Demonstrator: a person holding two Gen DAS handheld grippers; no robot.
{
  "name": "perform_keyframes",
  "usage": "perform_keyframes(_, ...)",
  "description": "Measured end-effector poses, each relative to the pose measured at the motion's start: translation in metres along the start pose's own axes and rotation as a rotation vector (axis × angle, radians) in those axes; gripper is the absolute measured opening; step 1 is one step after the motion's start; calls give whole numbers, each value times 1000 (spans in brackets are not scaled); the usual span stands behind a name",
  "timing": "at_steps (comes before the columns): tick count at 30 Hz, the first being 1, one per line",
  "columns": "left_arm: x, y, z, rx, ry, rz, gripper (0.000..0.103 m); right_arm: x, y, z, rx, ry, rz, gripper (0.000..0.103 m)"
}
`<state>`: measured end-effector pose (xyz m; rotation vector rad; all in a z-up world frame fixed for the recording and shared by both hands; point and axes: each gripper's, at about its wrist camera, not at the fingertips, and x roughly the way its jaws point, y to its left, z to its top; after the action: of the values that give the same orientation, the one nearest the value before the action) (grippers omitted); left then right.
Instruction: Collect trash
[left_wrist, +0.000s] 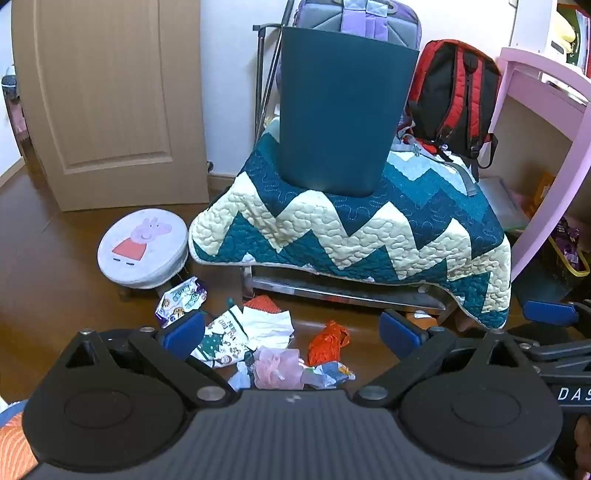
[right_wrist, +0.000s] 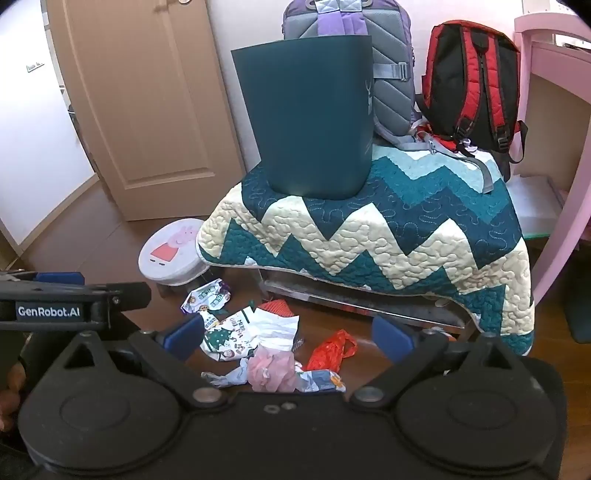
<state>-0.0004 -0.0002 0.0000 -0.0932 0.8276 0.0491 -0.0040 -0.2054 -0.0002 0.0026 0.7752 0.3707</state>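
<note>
Now | left gripper (left_wrist: 291, 332) fingers spread, empty | right gripper (right_wrist: 290, 334) fingers spread, empty | trash pile (left_wrist: 273, 350) on floor

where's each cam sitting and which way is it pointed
Left wrist: on the left gripper, angled down at floor trash; the right gripper pokes in at right.
Right wrist: on the right gripper, same downward tilt; the left gripper shows at left.
Shared: orange bag, dark bin on the quilt.
</note>
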Motion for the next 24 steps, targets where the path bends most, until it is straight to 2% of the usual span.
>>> perform_keyframes(4,3,1,2,-6,12,5,101,0,0,1,-7,5,11,98)
perform_keyframes(6,-5,-1,17,-11,16,5,101,0,0,1,-13,6,18,98)
perform_keyframes(11,-4,0,31,-5,16,4,101,-4,-1,1,-17,-14,1,98)
perform_keyframes(12,-4,0,21,7,-5,3,101,-4,0,1,-17,-14,1,98)
perform_keyframes(18,-5,-2,12,8,-21,3,101,-3,0,3,-24,-12,16,98)
perform_keyframes(24,-3,-1,14,0,-15,0,101,-3,1,3,-20,-10,14,98)
